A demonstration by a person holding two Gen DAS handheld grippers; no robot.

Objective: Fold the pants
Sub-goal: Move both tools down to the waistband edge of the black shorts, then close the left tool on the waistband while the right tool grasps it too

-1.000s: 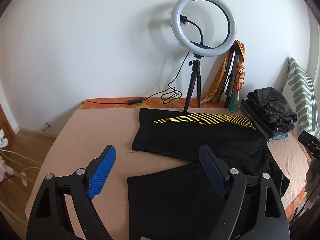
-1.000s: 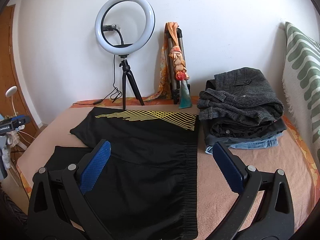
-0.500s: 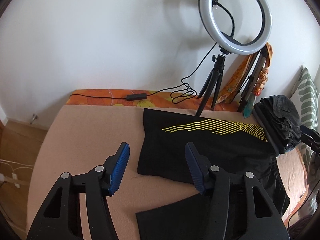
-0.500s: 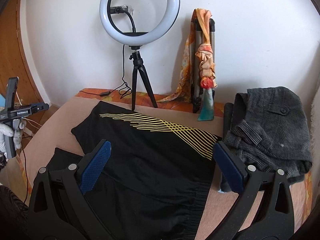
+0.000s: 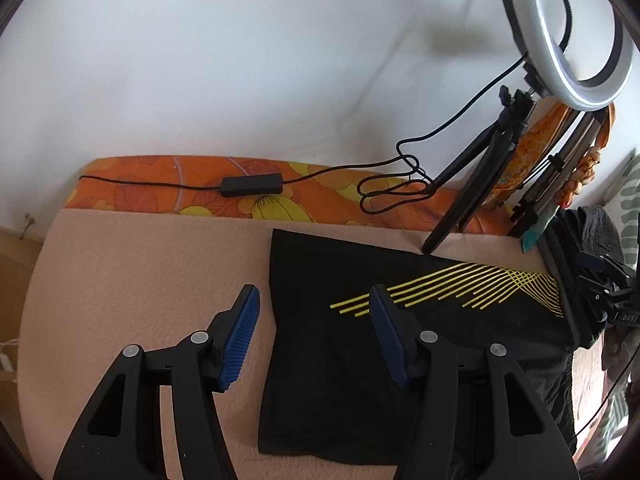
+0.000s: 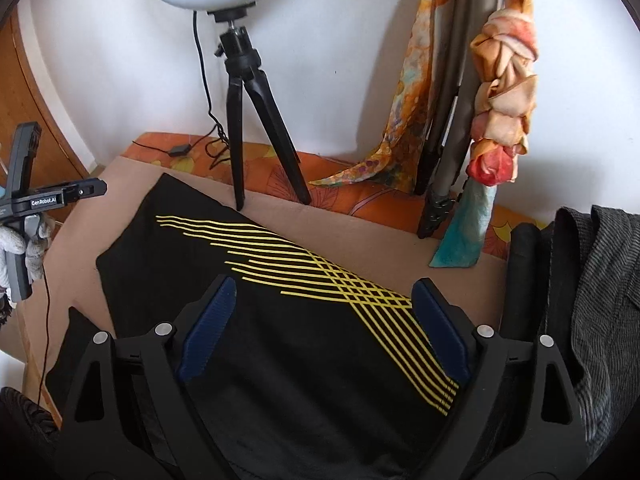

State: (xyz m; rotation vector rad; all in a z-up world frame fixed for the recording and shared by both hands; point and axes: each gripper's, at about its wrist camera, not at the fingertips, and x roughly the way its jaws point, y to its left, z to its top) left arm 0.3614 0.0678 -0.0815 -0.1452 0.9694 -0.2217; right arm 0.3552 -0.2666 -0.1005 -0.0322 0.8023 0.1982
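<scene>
Bed (image 5: 132,264) under a peach blanket, an orange flowered sheet showing along its far edge by the wall. Black pants (image 5: 360,360) with yellow stripes lie spread flat across the bed's middle, one leg end reaching toward the far edge. Ring light (image 5: 576,40) on a small tripod stands at the far edge, one foot just beside the pants. Pile of dark folded clothes (image 6: 592,300) at the right edge, close beside the pants. Left hand-held gripper (image 5: 312,312): fingers apart, over the pants' left edge, holding nothing. Right hand-held gripper (image 6: 322,300): fingers wide apart above the striped part, holding nothing.
</scene>
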